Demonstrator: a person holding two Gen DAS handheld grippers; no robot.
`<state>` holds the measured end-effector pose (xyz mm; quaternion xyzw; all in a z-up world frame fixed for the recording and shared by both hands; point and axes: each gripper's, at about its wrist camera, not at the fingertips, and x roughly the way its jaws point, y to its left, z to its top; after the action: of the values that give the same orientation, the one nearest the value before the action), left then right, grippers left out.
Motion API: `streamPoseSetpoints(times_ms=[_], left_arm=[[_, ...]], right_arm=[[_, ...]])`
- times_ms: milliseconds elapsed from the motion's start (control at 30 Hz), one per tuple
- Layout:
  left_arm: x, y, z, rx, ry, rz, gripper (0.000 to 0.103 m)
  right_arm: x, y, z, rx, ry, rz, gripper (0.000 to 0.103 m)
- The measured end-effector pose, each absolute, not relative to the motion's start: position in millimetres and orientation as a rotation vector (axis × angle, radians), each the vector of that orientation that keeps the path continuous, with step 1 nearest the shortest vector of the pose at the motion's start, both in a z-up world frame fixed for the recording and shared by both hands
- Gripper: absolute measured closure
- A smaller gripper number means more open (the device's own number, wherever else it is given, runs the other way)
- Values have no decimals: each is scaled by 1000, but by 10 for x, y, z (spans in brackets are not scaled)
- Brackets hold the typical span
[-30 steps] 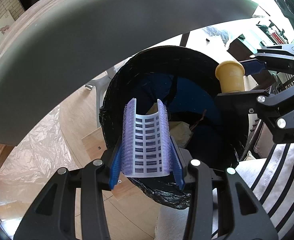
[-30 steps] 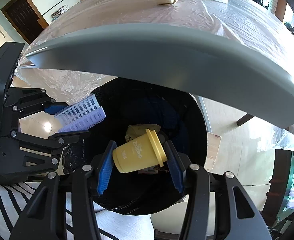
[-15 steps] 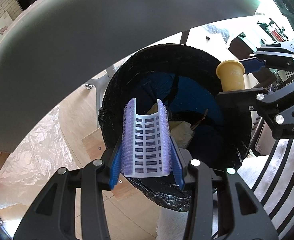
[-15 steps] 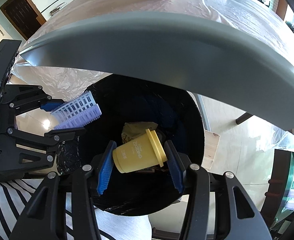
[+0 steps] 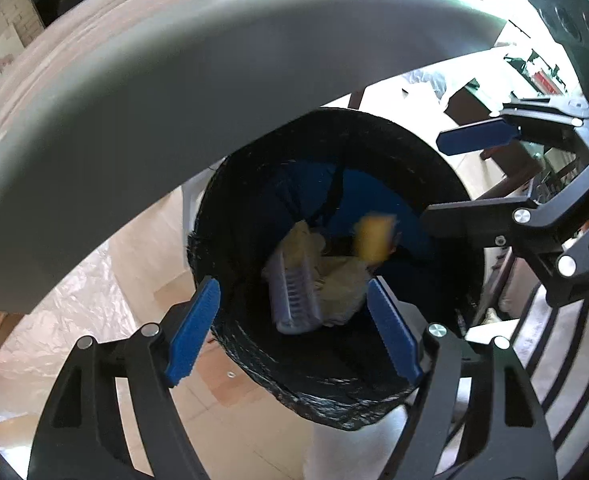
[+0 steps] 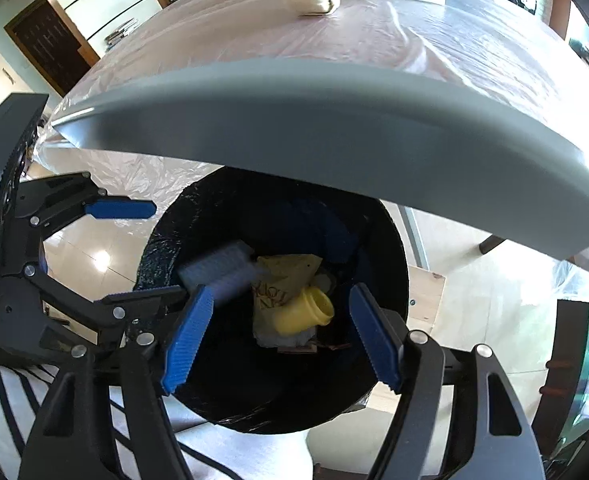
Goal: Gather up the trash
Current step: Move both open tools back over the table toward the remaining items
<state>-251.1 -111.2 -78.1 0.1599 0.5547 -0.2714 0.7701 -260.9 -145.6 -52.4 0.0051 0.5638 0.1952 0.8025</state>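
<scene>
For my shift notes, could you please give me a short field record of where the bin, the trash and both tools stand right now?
bin: black-lined trash bin, below the table edge
yellow cup: inside the bin
lilac grid piece: inside the bin, blurred
left tool: just opened, nothing between its pads
right tool: just opened, nothing between its pads

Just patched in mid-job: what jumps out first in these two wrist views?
The black-lined trash bin gapes below both grippers, a yellow cup and a pale ribbed plastic piece dropping onto crumpled paper inside. The left gripper and right gripper have just been opening, nothing between them. The grey table edge arches overhead.
</scene>
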Motion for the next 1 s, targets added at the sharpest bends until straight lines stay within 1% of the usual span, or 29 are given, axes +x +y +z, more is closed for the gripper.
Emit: streamPoseSetpoints(times_ms=[167,267,300,367,467,500,533,567,633,700,933,1000], left_arm=[[-2554,-1029,-644,292,1200,-604,26],[-2603,-930,-426,241,1166,-629,26],[-2619,-905,-337,224,1151,-639,24],[-2653,-851,-135,188,1105,-668,15],[-2667,-818,169,169,1012,-676,10],[-2671,-808,295,168,965,-673,9],[-2664,-808,381,175,925,-657,7],[-2656,-805,443,185,896,-635,6],[-2544,-813,599,204,825,-570,5],[-2391,-772,703,190,781,-507,4],[-1625,-612,813,64,827,-377,4],[-1438,-618,811,89,841,-339,4]], right_arm=[[-2669,-1553,-380,42,1180,420,31],[-2738,-1660,-188,51,1137,424,29],[-2768,-1703,-88,61,1116,426,25],[-2813,-1778,74,83,1073,431,23],[-2809,-1864,348,98,1000,423,17],[-2807,-1877,434,94,968,409,14],[-2797,-1890,495,86,943,393,7],[-2782,-1891,560,62,910,352,4],[-2713,-1886,691,7,841,264,4],[-2636,-1864,722,0,823,240,4],[-2299,-1681,664,34,823,254,4],[-2213,-1617,654,23,825,235,4]])
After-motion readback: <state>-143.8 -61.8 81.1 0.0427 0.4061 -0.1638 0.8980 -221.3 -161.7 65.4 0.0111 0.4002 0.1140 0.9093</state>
